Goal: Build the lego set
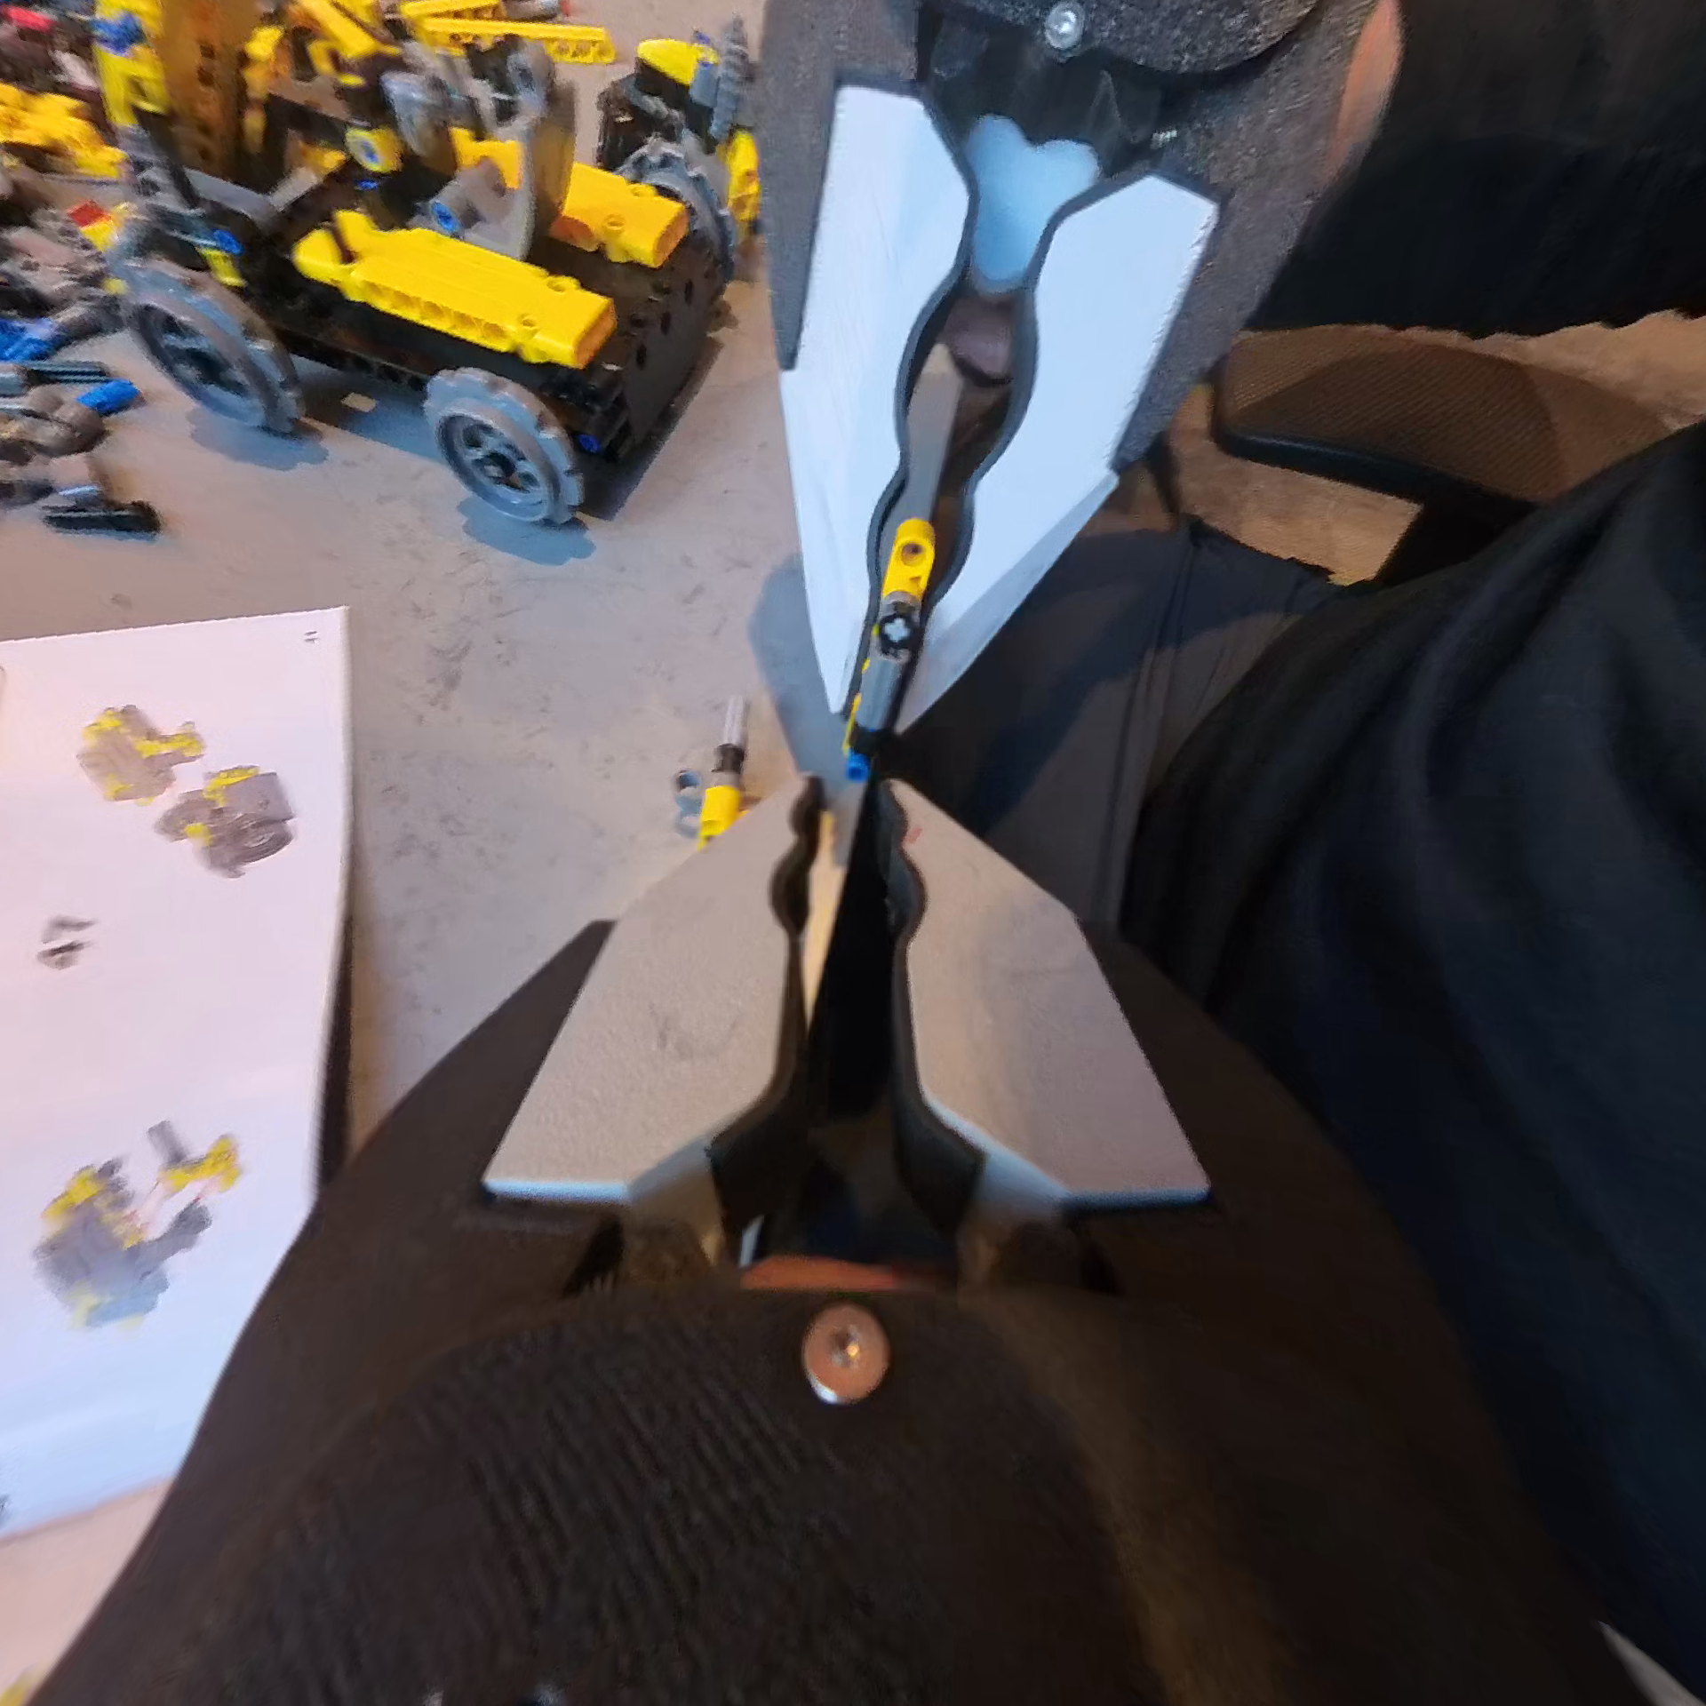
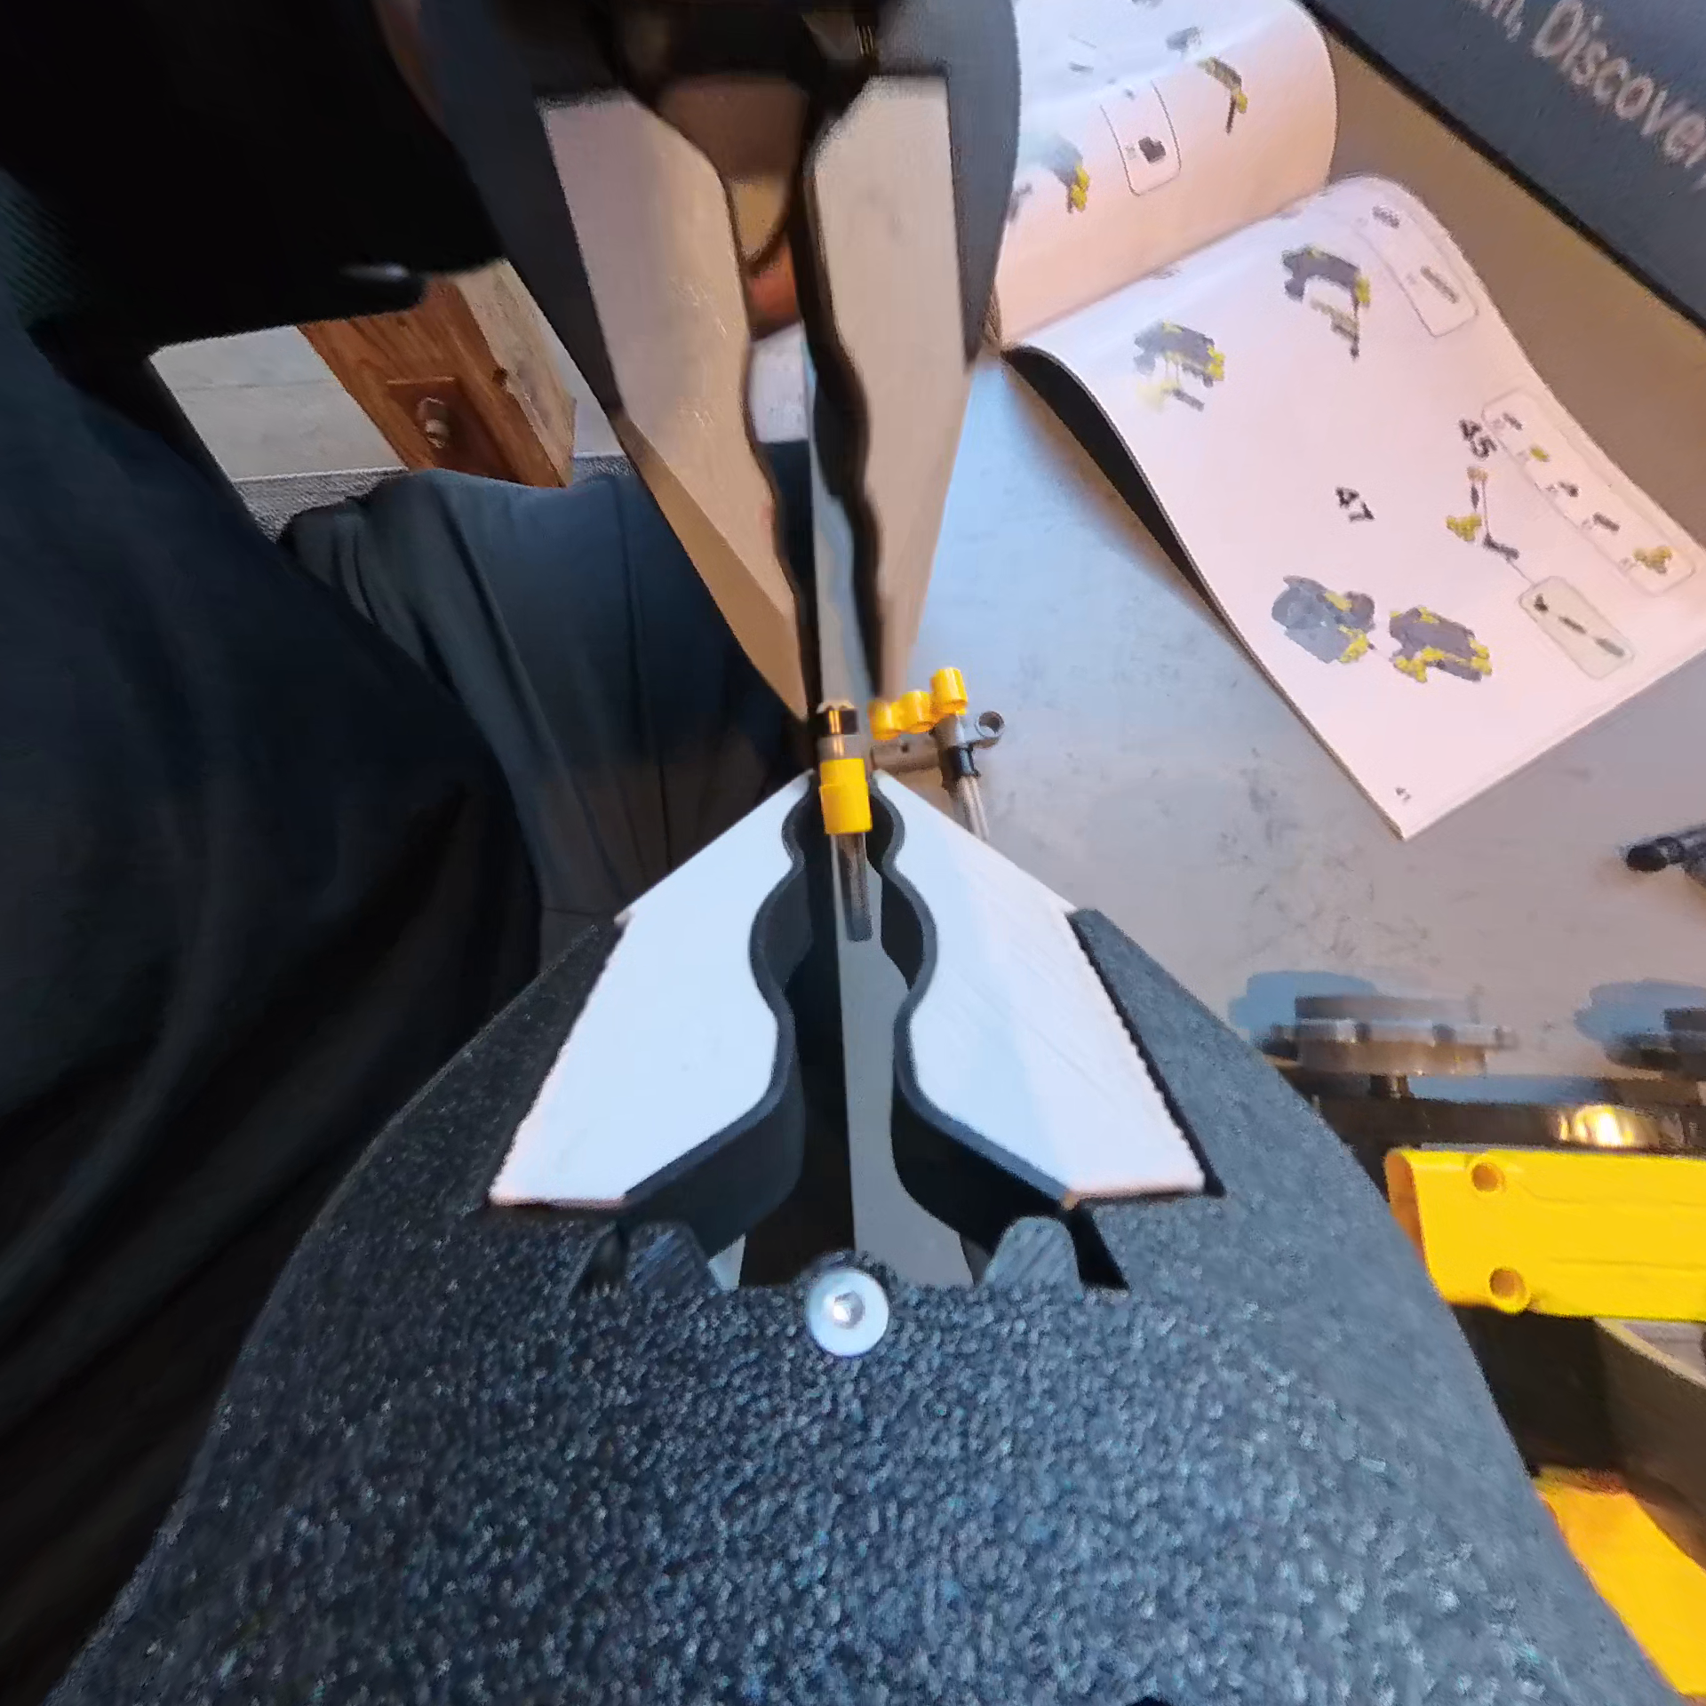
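Grey tabletop [image 1: 517,702] carries a yellow-and-black brick-built vehicle [image 1: 443,286] and an open instruction booklet [image 2: 1385,480]. Above the table edge, the two claws meet tip to tip. The right gripper [image 2: 845,794] pinches a thin grey axle assembly [image 2: 845,803] with a yellow connector, its long axis running along the fingers toward the left gripper [image 1: 845,785], whose jaws are pressed nearly together at the assembly's blue end. A second yellow-and-grey piece [image 2: 932,729] lies just beside.

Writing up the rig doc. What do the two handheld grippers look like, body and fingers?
Both grippers, left gripper and right gripper, have a grainy black printed body with one silver screw at the centre. Each carries two flat wedge fingers, pale grey to white, tapering to a point, with wavy black inner edges. No cables or markings visible. The person wears dark clothing.
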